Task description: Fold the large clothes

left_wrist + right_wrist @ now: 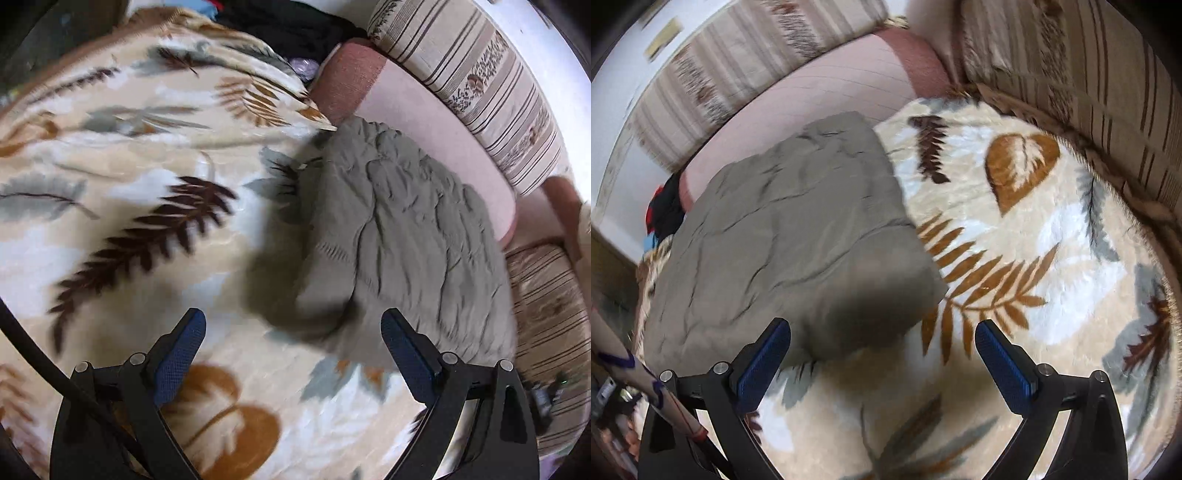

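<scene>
A grey-green garment (402, 236) lies folded into a wrinkled rectangle on a cream blanket with a leaf print (129, 192). In the right wrist view the same garment (790, 229) lies left of centre on the blanket (1015, 258). My left gripper (293, 332) is open and empty, above the garment's near corner. My right gripper (882, 339) is open and empty, just above the garment's near edge. Neither gripper touches the cloth.
A pink cushion (428, 122) and striped bolsters (491, 85) border the blanket at the back. Dark clothes (291, 29) are piled at the far end. A striped cushion wall (1108, 92) runs along the right. A stick with purple marks (646, 380) crosses the lower left.
</scene>
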A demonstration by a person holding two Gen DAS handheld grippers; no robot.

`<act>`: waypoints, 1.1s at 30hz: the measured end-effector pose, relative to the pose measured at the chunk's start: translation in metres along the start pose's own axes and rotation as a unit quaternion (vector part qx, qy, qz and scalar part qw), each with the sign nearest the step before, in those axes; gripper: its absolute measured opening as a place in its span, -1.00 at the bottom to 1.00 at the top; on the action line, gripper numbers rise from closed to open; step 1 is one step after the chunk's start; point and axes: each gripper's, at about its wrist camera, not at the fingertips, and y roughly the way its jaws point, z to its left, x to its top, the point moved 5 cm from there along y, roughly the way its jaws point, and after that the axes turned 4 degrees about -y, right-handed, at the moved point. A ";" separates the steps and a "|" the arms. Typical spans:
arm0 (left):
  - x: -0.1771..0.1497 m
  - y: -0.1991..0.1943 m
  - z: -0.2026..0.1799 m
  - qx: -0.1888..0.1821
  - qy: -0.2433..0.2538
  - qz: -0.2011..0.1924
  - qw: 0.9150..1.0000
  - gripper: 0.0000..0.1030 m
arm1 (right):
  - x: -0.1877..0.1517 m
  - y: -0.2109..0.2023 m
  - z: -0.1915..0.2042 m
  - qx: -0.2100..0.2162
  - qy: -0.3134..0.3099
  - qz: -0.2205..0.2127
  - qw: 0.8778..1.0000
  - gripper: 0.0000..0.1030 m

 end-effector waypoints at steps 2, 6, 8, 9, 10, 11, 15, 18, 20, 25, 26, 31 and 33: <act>0.006 0.014 -0.003 -0.038 -0.006 0.017 0.999 0.85 | 0.002 0.008 -0.006 0.018 0.022 0.004 1.000 0.98; 0.018 0.051 -0.002 -0.094 -0.016 0.045 0.994 0.85 | -0.001 0.033 -0.009 0.067 0.057 0.026 0.996 0.98; 0.027 0.067 0.002 -0.129 -0.045 0.056 0.989 0.87 | 0.001 0.045 -0.006 0.102 0.074 0.032 0.992 0.99; 0.031 0.072 0.002 -0.144 -0.057 0.060 0.986 0.89 | 0.002 0.051 -0.004 0.119 0.081 0.035 0.989 0.99; 0.033 0.078 0.002 -0.158 -0.064 0.065 0.983 0.90 | 0.005 0.057 -0.002 0.136 0.088 0.037 0.986 0.99; 0.036 0.086 -0.001 -0.173 -0.068 0.073 0.980 0.91 | 0.008 0.064 0.000 0.145 0.093 0.040 0.984 1.00; 0.036 0.107 -0.021 -0.200 -0.073 0.101 0.972 0.95 | 0.018 0.091 0.006 0.174 0.111 0.050 0.977 1.00; 0.034 0.105 -0.044 -0.161 -0.033 0.103 0.981 0.74 | 0.027 0.098 0.013 0.161 0.122 0.054 0.978 1.00; 0.034 0.092 -0.054 -0.159 -0.021 0.098 0.982 0.42 | 0.031 0.097 0.018 0.171 0.127 0.067 0.975 0.71; 0.023 0.049 -0.072 -0.165 0.005 0.085 0.983 0.15 | 0.038 0.054 0.019 0.217 0.124 0.044 0.967 0.17; 0.017 0.045 -0.073 -0.163 0.009 0.083 0.983 0.15 | 0.036 0.045 0.018 0.222 0.120 0.038 0.967 0.16; 0.001 0.074 -0.049 -0.110 -0.008 0.102 0.989 0.59 | 0.003 0.049 0.003 0.200 0.103 0.050 0.973 0.20; 0.003 0.079 -0.043 -0.109 -0.034 0.108 0.988 0.65 | -0.005 0.062 -0.005 0.181 0.120 0.059 0.974 0.55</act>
